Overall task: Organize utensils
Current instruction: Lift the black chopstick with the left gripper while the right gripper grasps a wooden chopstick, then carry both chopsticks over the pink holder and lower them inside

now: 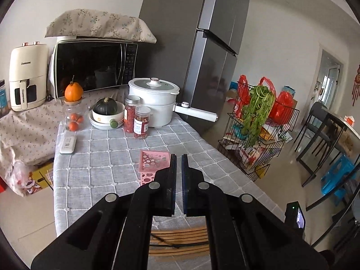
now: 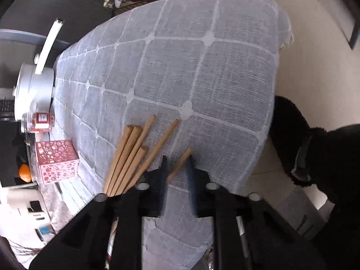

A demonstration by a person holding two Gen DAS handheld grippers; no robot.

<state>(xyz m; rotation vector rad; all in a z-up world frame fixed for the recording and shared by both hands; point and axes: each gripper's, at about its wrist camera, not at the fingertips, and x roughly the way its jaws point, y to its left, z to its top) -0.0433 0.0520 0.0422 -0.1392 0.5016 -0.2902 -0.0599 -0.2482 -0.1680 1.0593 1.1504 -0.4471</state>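
Several wooden chopsticks (image 2: 132,155) lie side by side on the grey checked tablecloth (image 2: 202,72). My right gripper (image 2: 177,159) is open, low over the cloth, with one separate chopstick (image 2: 180,165) lying between its fingers; the image is blurred there. A pink perforated holder (image 2: 57,160) stands upright to the left of the chopsticks. In the left wrist view the pink holder (image 1: 153,160) stands just beyond my left gripper (image 1: 178,157), which is shut and empty above the table. The chopsticks (image 1: 177,241) show below it, near the table's front edge.
A white electric pot (image 1: 155,101) with a long handle, two red-filled jars (image 1: 137,118), a bowl with a dark squash (image 1: 106,110), a glass jar and a remote (image 1: 67,144) stand at the back. A fridge (image 1: 202,45) and wire rack (image 1: 254,130) are to the right.
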